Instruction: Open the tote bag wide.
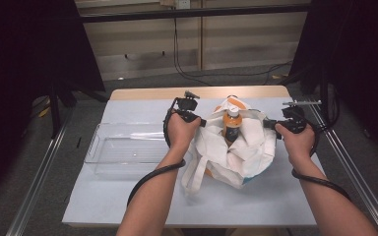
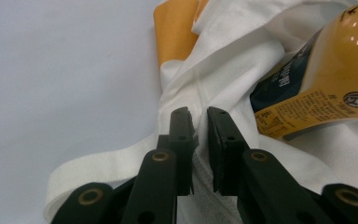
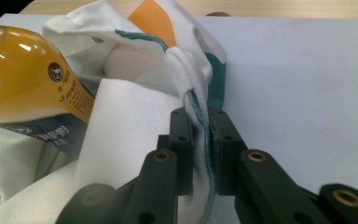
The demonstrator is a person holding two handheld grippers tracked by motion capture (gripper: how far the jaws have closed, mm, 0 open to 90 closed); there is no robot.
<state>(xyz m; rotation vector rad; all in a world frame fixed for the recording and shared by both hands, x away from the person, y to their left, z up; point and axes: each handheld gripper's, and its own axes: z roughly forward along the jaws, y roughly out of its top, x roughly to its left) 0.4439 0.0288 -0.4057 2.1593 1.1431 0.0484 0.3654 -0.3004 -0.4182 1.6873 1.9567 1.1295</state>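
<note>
Two grippers, left gripper (image 2: 199, 119) and right gripper (image 3: 200, 120), each pinch one cloth bag (image 1: 236, 152) (one bottle (image 1: 232, 125) inside).

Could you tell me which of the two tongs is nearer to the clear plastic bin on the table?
Left. The left tongs grip the cloth bag's left edge, just right of the clear bin. The right tongs grip the bag's far side, with the bag and bottle between.
</note>
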